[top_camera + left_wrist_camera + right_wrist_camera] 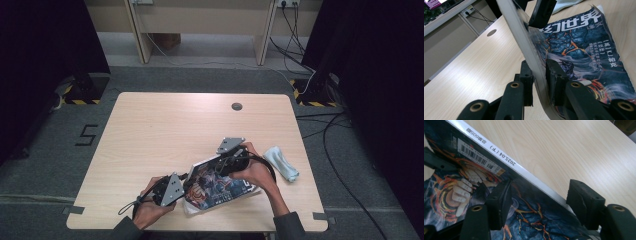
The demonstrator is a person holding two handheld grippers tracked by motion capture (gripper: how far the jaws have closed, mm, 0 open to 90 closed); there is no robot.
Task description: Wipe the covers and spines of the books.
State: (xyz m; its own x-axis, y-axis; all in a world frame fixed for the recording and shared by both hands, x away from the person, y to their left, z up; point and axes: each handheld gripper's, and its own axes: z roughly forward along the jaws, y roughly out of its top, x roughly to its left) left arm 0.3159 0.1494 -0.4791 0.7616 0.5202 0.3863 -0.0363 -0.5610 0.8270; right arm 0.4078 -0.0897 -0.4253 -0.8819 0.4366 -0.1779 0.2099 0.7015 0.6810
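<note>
A magazine (220, 186) with a dark blue illustrated cover lies near the table's front edge, partly raised at its left end. My left gripper (187, 183) is shut on that end; in the left gripper view the bent cover and pages (537, 62) run between the two pads of the left gripper (540, 80). My right gripper (231, 163) hovers at the far side of the magazine. In the right gripper view its jaws stand open astride the white spine (534, 180), with the right gripper (541, 202) not pressing on it.
A light blue cloth (281, 163) lies crumpled on the table (150, 130) just right of the right hand. A round dark grommet (237, 106) sits near the far edge. Cables and black stands are on the floor around the table.
</note>
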